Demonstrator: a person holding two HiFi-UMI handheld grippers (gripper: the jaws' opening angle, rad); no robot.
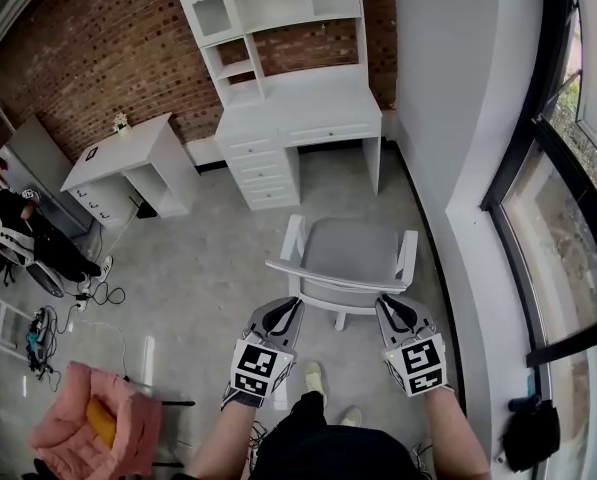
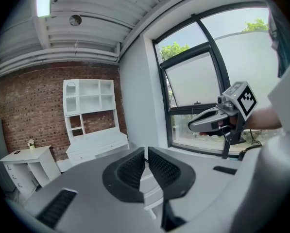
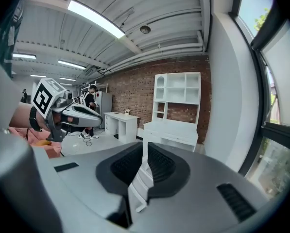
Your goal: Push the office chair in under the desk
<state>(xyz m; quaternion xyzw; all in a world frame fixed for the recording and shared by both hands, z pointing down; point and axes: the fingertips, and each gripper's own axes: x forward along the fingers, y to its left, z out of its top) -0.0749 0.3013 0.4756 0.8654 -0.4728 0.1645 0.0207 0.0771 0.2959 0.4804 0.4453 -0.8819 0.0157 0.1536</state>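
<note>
One office chair (image 1: 350,253): stands on the grey floor (image 1: 208,268) in front of the white desk (image 1: 308,98), clear of it, seat turned toward the opening to the right of the drawers, back toward the person.
Left gripper (image 1: 290,306): held low and forward on a bare forearm (image 1: 223,438), pointing at the left end of the chair's top rail; jaws pressed together with nothing pinched between them.
Right gripper (image 1: 388,306): level with the left one and pointing the same way, at the right end of the rail; jaws likewise together and pinching nothing.
Chair against grippers: both tips sit at the back rail, apparently touching it, one at each end, with the backrest spanning the gap between them.
Chair's look: white frame with two armrests and a grey padded seat, upright.
Desk: white, with a drawer stack on its left and an open shelf hutch above, against the brick wall (image 1: 108,38).
Around: a smaller white desk (image 1: 128,158) to the left, a seated person (image 1: 18,228) at the far left, a pink cushioned seat (image 1: 93,423) near the person's left side, and a dark-framed window (image 1: 568,188) on the right.
</note>
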